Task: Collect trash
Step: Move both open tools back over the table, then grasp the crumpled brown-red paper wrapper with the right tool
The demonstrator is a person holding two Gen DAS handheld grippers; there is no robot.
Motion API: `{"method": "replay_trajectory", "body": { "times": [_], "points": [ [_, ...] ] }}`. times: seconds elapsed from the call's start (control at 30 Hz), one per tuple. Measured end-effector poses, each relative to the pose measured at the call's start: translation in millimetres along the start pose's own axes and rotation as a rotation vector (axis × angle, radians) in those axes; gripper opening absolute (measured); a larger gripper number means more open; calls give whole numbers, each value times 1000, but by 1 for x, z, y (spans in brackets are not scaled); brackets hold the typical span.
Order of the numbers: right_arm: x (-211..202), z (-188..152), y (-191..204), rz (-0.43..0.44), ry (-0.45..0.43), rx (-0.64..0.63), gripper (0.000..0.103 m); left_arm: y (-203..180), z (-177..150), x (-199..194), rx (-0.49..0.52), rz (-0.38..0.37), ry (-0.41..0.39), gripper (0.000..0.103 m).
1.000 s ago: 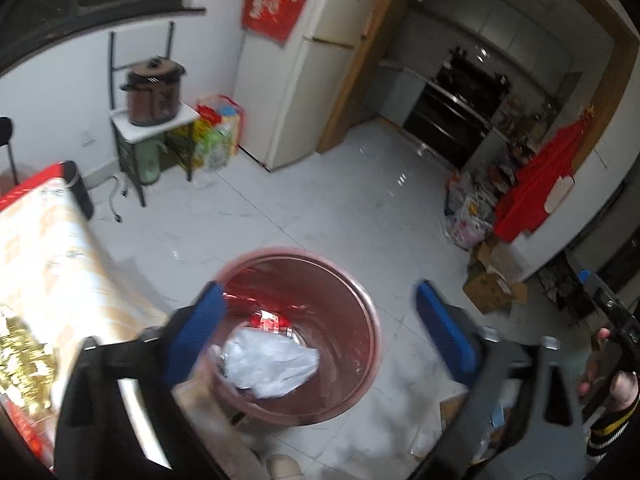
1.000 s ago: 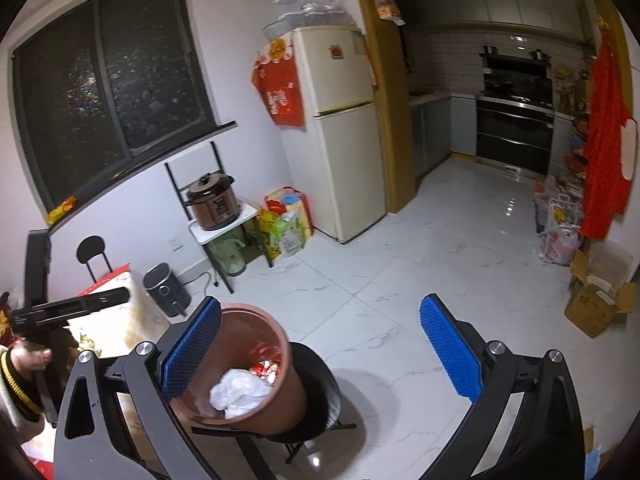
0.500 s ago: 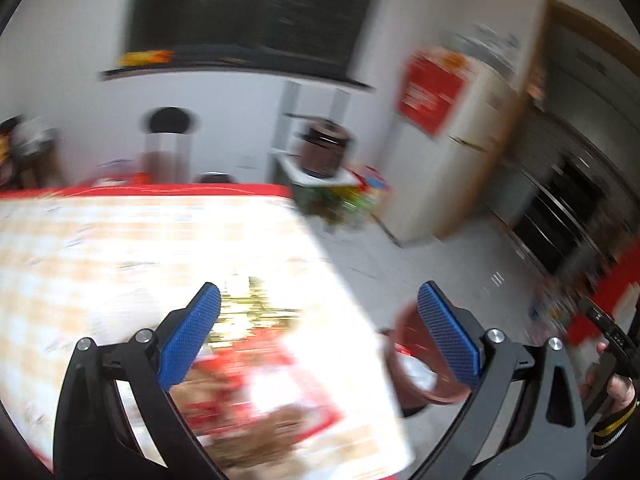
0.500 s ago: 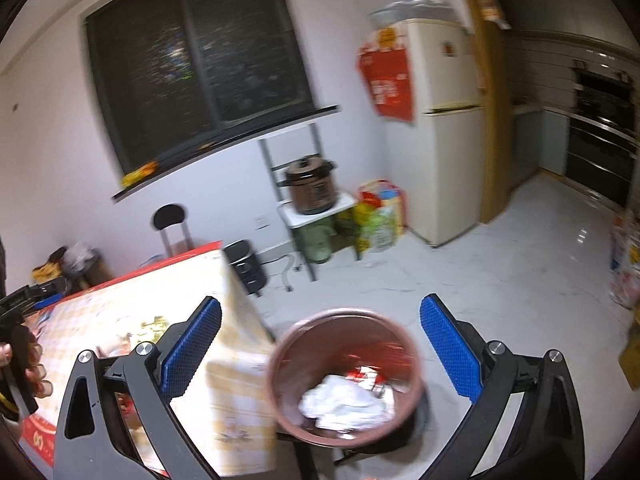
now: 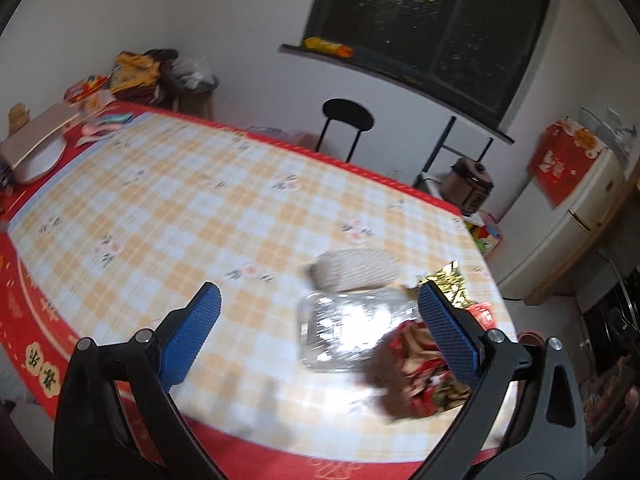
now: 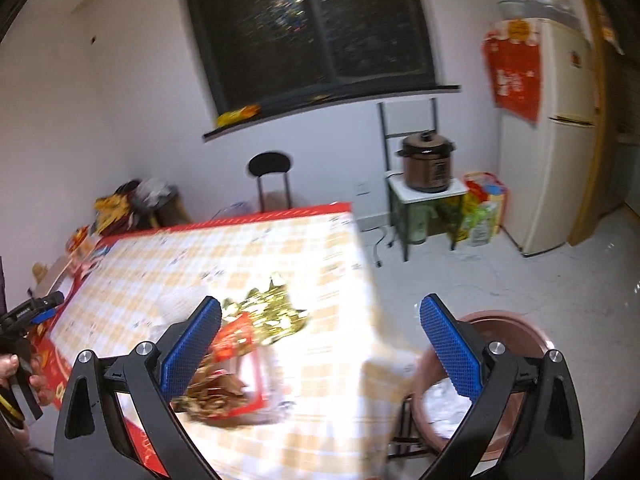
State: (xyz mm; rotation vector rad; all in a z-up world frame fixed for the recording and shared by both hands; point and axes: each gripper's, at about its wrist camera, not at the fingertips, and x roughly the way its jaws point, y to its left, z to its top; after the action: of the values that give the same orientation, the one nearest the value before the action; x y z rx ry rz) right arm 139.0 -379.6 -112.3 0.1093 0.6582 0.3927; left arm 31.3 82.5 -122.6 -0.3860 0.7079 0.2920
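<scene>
Blue-padded and empty, the left tool (image 5: 316, 330) hangs spread wide over the surface (image 5: 180, 216), the clear plastic tray (image 5: 344, 330) between its pads (nearer than the right tool (image 6: 320, 338), also agape). Beyond lie crumpled red wrappers (image 5: 424, 376) and gold foil (image 5: 444, 284).

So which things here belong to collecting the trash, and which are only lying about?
For the job:
- gold foil wrapper
- red and brown snack packaging
- clear plastic container
- reddish-brown trash bin
- left gripper and right gripper, both open

Just lying about:
- pressure cooker
- black stool
- fridge
- yellow packet on the window sill
</scene>
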Motion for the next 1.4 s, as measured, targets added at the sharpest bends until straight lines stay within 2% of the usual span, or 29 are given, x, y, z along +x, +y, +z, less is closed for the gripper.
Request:
{"method": "replay_trajectory", "body": {
  "times": [0.17, 0.4, 0.6, 0.73, 0.93, 1.03, 1.2, 1.4],
  "points": [
    [24, -5, 51, 24, 57, -35, 98, 27, -3, 9, 2, -19, 24, 97],
    [59, -27, 118, 34, 164, -119, 98, 60, 0, 32, -24, -89, 64, 97],
    [89, -52, 157, 33, 266, -198, 98, 82, -1, 53, -22, -130, 106, 97],
    [109, -72, 181, -7, 331, -282, 98, 93, -4, 67, -12, -158, 140, 97],
    [127, -98, 202, -76, 400, -428, 98, 106, -7, 86, -4, -199, 186, 97],
    [138, -107, 202, -106, 454, -437, 98, 110, -8, 93, 4, -214, 203, 97],
    [149, -107, 206, -140, 463, -408, 98, 118, -9, 98, 9, -239, 218, 97],
    [171, -108, 218, -218, 506, -561, 98, 133, -10, 99, -10, -237, 220, 97]
  ]
}}
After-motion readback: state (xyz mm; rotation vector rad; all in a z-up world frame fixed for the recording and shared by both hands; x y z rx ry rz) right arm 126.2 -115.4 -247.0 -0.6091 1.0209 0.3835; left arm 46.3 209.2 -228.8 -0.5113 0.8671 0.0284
